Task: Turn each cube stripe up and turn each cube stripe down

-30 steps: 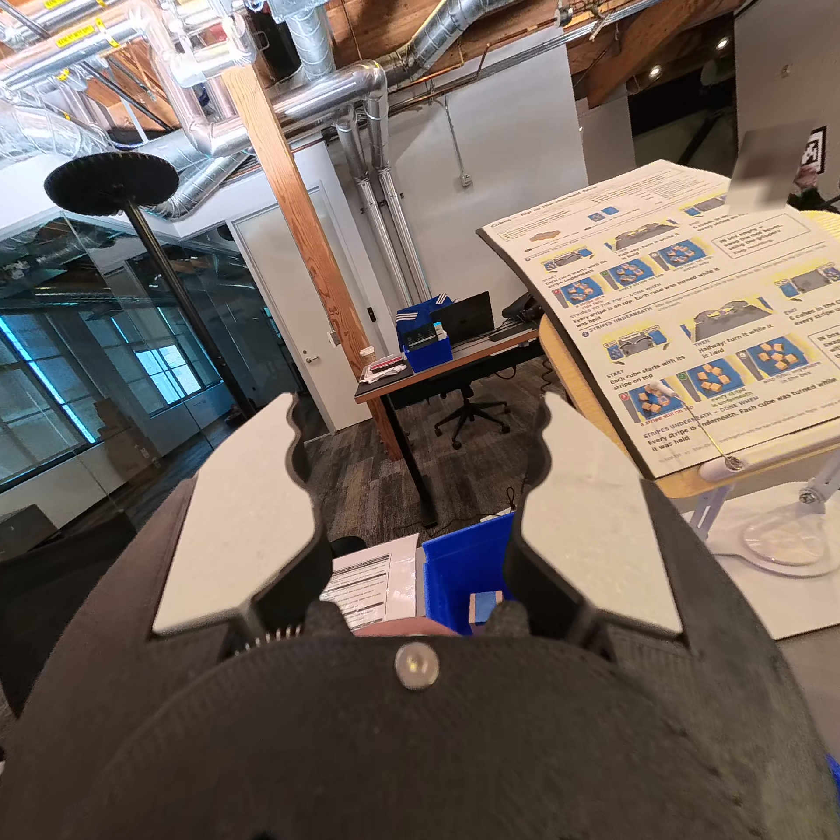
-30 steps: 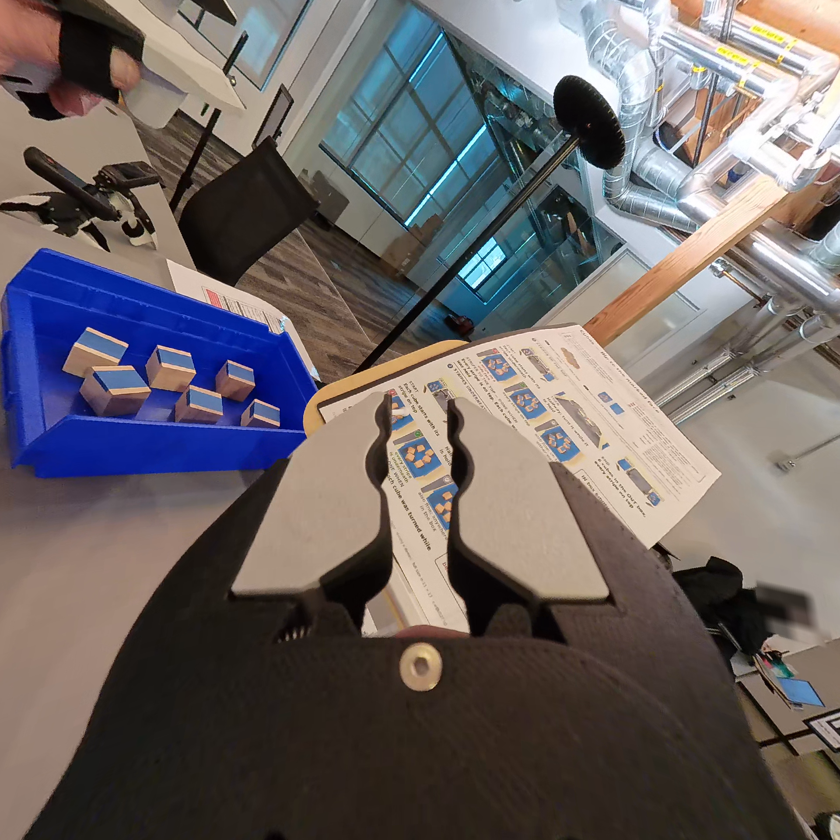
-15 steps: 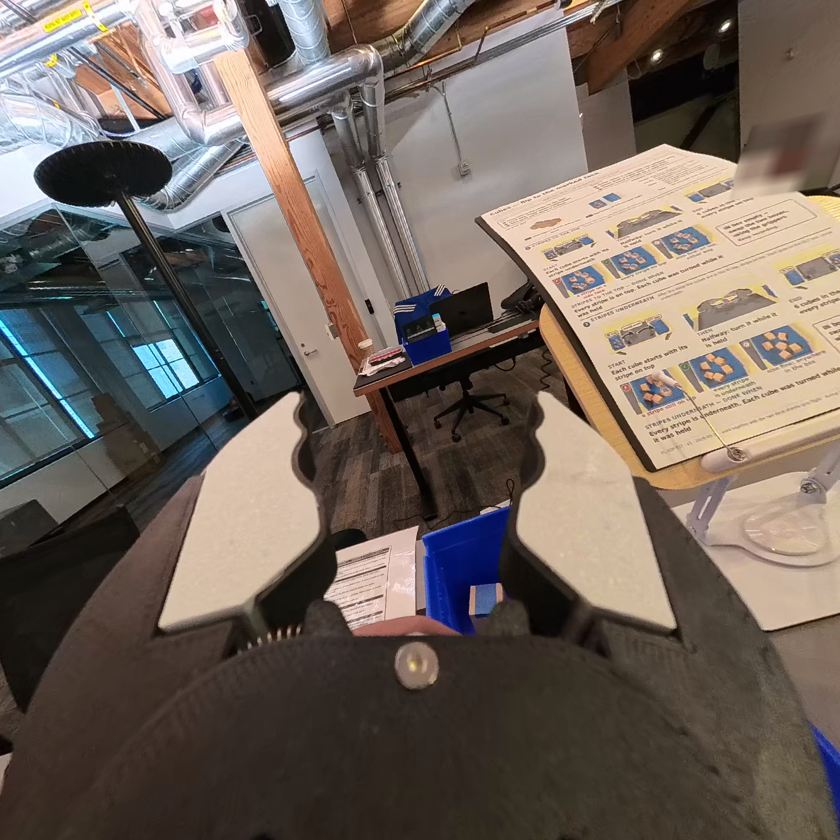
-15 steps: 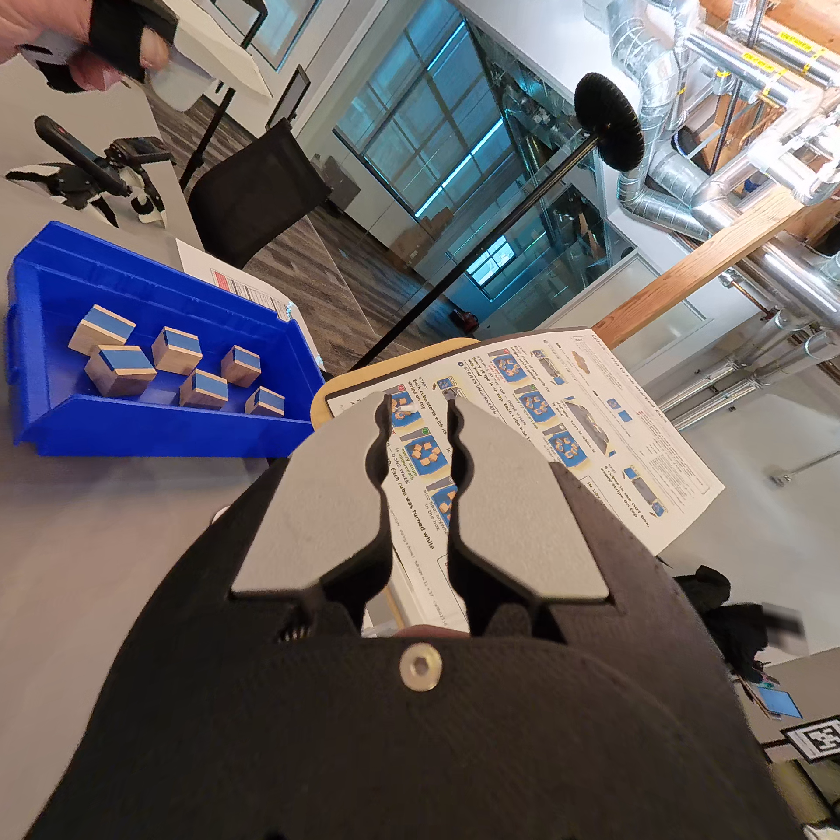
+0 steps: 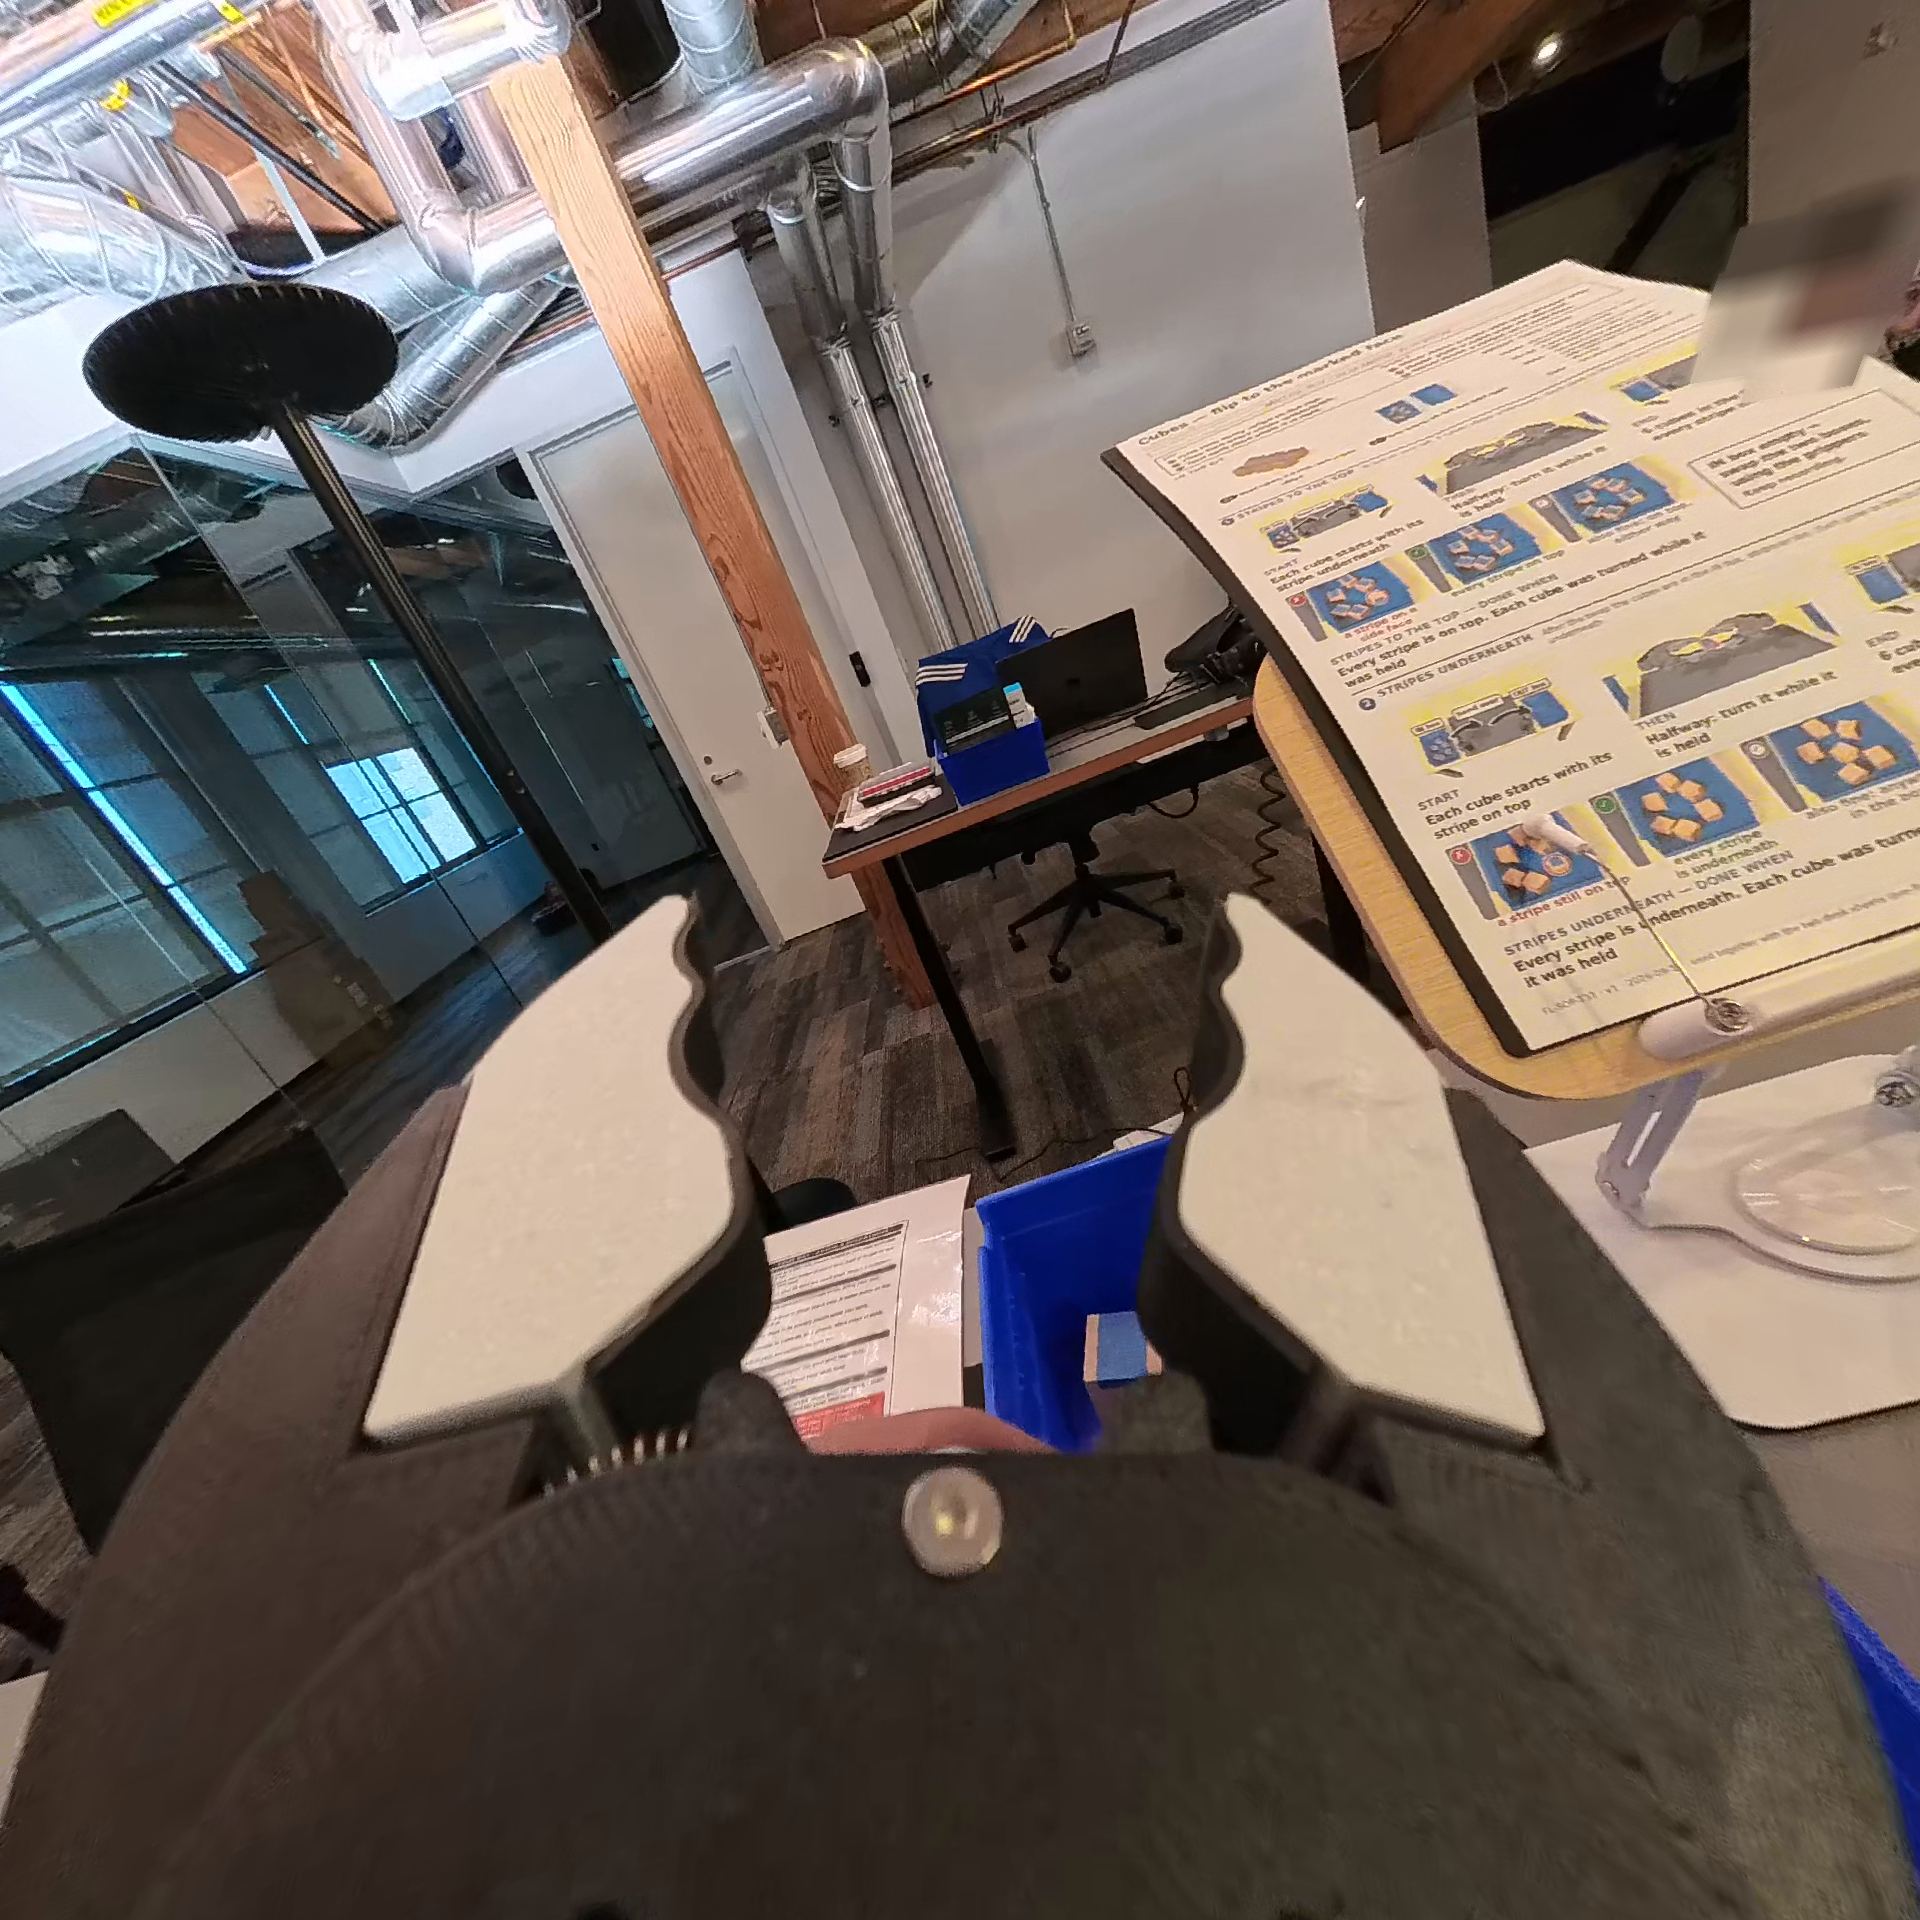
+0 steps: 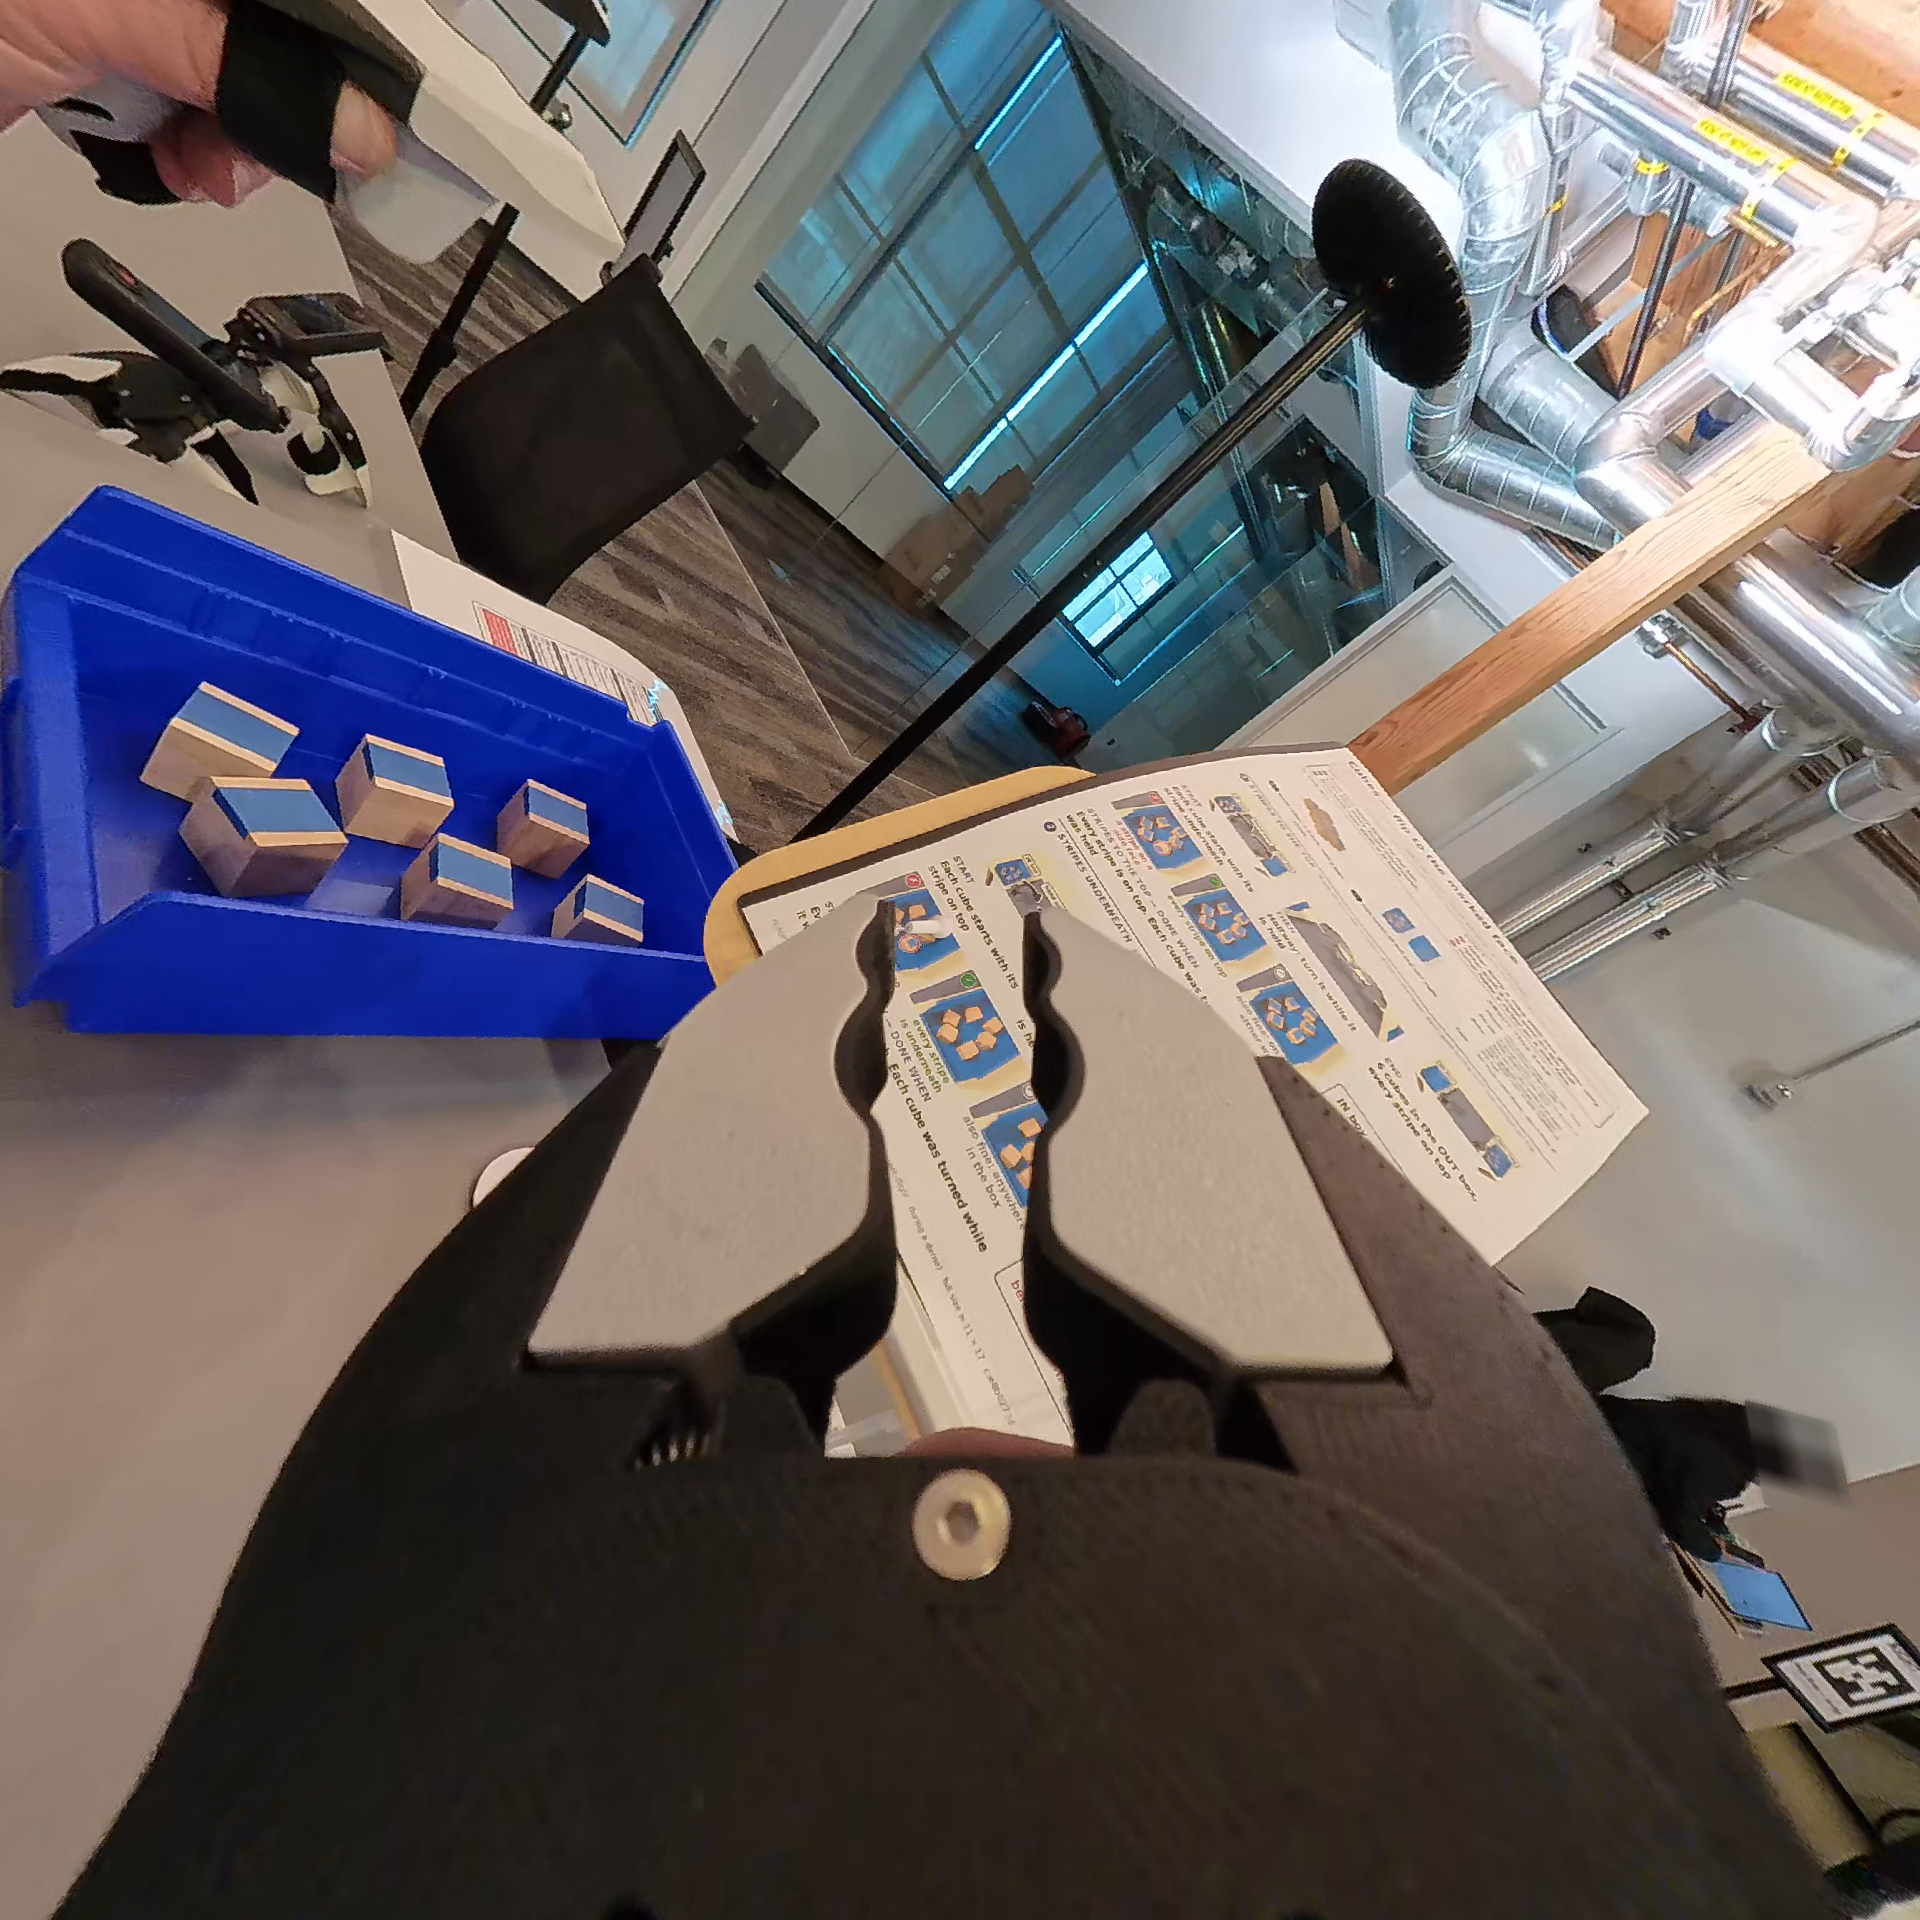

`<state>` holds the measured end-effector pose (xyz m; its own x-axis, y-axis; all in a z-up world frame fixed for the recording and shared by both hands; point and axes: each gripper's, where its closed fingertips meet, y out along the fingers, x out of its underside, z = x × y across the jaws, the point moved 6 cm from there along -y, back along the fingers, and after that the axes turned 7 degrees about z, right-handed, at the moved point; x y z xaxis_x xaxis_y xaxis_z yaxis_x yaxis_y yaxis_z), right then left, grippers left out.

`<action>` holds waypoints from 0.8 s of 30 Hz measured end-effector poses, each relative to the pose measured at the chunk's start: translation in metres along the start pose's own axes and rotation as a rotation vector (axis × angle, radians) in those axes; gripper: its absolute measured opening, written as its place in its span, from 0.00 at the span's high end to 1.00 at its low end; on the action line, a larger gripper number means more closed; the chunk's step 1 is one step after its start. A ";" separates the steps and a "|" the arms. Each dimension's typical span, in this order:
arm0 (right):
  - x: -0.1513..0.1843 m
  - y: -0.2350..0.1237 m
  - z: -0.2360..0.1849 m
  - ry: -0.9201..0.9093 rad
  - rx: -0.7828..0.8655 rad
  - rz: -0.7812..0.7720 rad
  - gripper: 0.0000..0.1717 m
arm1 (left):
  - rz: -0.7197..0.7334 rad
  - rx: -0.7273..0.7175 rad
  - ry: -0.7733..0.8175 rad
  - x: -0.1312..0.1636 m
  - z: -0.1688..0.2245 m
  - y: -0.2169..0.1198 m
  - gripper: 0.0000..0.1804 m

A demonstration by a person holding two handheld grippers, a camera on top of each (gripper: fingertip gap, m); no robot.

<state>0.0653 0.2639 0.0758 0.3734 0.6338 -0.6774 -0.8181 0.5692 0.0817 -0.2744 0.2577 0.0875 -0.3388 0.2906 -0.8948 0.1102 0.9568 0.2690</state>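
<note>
Several wooden cubes (image 6: pixel 457 883) lie in a blue bin (image 6: pixel 364 966) on the grey table, each with its blue stripe facing up. My right gripper (image 6: pixel 958 914) is raised to the right of the bin. Its fingers stand a little apart with nothing between them. My left gripper (image 5: pixel 956 914) is wide open and empty, held above the table. A corner of the blue bin (image 5: pixel 1049 1247) and one cube (image 5: pixel 1117 1351) show low between its fingers. The hand holding the left gripper shows at the top left of the right wrist view (image 6: pixel 208 94).
An instruction sheet (image 5: pixel 1558 675) rests on a tilted wooden stand (image 5: pixel 1340 935) to the right of the bin; it also shows in the right wrist view (image 6: pixel 1299 987). A paper (image 5: pixel 862 1309) lies left of the bin. A black device (image 6: pixel 208 374) stands behind the bin.
Both grippers have drifted slightly, so the views have shifted a little. The left fingers have come a little closer together. Nothing was taken hold of or let go.
</note>
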 end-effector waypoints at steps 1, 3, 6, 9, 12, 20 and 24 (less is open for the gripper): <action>0.000 0.000 0.000 -0.001 -0.001 0.000 0.86 | -0.004 -0.003 0.001 0.001 0.000 0.000 0.51; 0.000 0.001 -0.001 -0.003 -0.003 -0.002 0.86 | -0.013 -0.008 0.003 0.002 0.000 0.001 0.51; 0.000 0.001 -0.002 -0.005 -0.007 -0.004 0.86 | -0.021 -0.015 0.006 0.004 -0.001 0.002 0.51; 0.001 0.002 -0.003 -0.008 -0.009 -0.007 0.86 | -0.028 -0.020 0.006 0.006 -0.001 0.003 0.51; 0.000 0.002 -0.004 -0.009 -0.016 -0.007 0.86 | -0.032 -0.020 0.006 0.008 -0.001 0.004 0.51; 0.000 0.003 -0.006 -0.016 -0.022 -0.010 0.86 | -0.042 -0.018 0.008 0.010 0.000 0.005 0.51; 0.000 0.003 -0.006 -0.017 -0.022 -0.008 0.86 | -0.043 -0.016 0.009 0.011 0.001 0.006 0.51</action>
<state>0.0606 0.2622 0.0719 0.3873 0.6384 -0.6652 -0.8244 0.5629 0.0601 -0.2766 0.2663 0.0791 -0.3511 0.2494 -0.9025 0.0803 0.9684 0.2363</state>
